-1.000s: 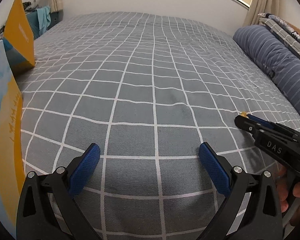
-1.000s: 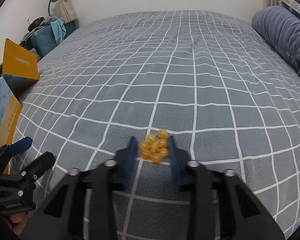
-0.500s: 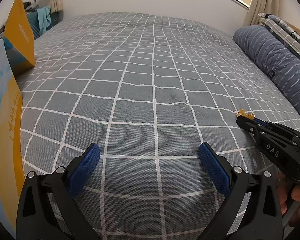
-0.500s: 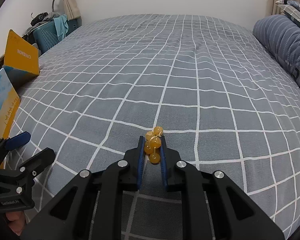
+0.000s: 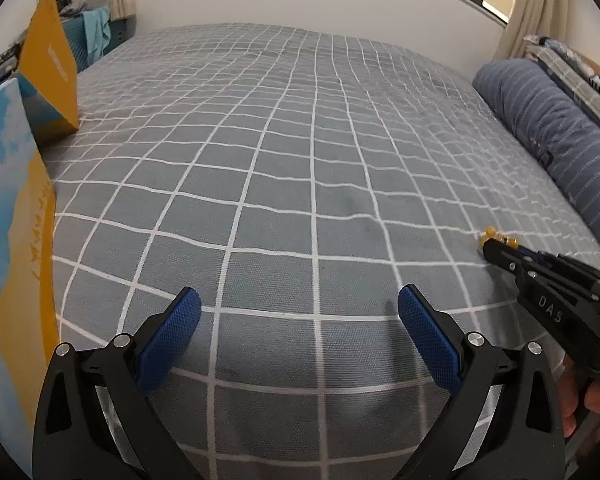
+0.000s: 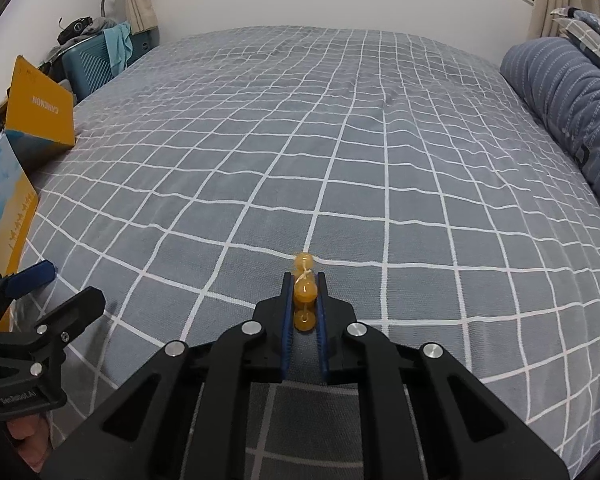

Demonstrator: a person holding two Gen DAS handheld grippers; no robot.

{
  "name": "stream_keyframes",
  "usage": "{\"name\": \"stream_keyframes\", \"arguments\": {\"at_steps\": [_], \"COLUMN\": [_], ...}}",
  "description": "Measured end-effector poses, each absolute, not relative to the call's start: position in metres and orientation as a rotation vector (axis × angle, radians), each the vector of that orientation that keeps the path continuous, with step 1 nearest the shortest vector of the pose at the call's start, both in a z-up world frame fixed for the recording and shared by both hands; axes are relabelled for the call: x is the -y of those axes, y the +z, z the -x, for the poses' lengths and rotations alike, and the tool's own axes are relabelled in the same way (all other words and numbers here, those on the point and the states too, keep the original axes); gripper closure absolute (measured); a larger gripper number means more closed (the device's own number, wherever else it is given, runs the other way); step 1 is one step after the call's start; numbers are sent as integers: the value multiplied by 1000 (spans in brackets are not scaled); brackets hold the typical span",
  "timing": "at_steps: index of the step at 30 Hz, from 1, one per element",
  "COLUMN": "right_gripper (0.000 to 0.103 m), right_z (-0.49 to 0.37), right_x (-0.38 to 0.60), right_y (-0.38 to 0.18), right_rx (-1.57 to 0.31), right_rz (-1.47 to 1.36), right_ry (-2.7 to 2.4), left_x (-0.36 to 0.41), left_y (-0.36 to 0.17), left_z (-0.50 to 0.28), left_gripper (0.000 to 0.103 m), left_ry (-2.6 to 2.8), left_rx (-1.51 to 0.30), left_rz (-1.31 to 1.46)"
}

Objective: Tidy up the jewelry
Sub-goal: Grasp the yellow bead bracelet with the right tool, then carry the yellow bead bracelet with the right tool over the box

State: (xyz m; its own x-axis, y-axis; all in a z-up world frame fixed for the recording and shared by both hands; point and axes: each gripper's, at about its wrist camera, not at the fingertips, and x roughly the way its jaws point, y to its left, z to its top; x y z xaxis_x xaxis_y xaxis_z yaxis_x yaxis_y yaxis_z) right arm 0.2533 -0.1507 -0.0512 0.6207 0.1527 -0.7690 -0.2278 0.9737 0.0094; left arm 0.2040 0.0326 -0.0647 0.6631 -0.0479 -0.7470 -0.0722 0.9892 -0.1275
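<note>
Low in the middle of the right wrist view, the right claw (image 6: 304, 294) is clamped on a string of amber beads (image 6: 304, 291) lying on the checked bed (image 6: 340, 160). A slow, straight lift should keep the loose beads from snagging. The left claw (image 5: 300, 312), bottom centre of its own view, stands wide open and empty, ready to help near the open box (image 5: 16, 240) at the left edge.

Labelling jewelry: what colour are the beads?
Amber-yellow beads; right wrist view shows them best.

Fingers (image 6: 322, 300) now pinching beads (image 6: 305, 290) (bunch narrowed)
</note>
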Motion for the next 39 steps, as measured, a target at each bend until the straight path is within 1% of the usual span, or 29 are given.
{"name": "stream_keyframes", "arguments": {"at_steps": [7,22,30,39], "right_gripper": [94,94,94,94], "right_z": [-250,-232,-213,-188], "right_x": [161,153,121,57], "right_y": [-30,33,81,110], "right_rx": [-879,-849,-799,-760], "right_rz": [67,50,62,114], "right_ry": [208,227,292,409], "left_x": [-26,-38,-74,-123], "left_y": [-41,40,85,115], "left_z": [-198,-171,-148,-115], "left_gripper": [6,6,6,6], "left_ry": [-5,-15,45,137], "left_rx": [-854,-823,-819,-777], "left_rz": [157,225,269,268]}}
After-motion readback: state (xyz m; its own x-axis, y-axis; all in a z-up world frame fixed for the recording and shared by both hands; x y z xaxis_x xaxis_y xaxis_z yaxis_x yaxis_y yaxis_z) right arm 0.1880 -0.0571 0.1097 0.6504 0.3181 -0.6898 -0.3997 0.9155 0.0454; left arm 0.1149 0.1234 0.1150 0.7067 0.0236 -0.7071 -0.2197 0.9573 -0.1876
